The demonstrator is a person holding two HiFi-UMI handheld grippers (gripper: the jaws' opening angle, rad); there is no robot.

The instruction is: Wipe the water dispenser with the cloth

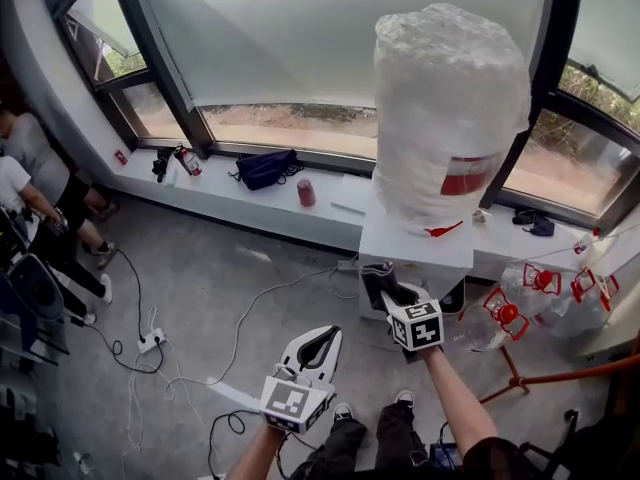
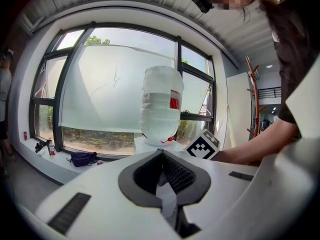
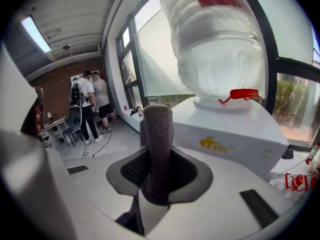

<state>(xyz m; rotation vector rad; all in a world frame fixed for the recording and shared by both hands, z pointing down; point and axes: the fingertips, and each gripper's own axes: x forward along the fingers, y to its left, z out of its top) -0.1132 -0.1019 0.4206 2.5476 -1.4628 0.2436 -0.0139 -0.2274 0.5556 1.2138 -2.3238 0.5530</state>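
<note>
Down at the head view's lower centre, the white left gripper (image 1: 322, 346) hung idle, jaws together on nothing, probably kept clear. Just right of it, the right gripper (image 1: 385, 290) was clamped on a rolled dark grey cloth (image 3: 157, 134), near the white box-shaped water dispenser (image 1: 415, 243) at centre right, seemingly ready for wiping.

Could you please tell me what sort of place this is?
Probably an office or workroom: a water dispenser with its bottle stands by big windows, cables and a power strip trail over the floor, and people stand farther back.
</note>
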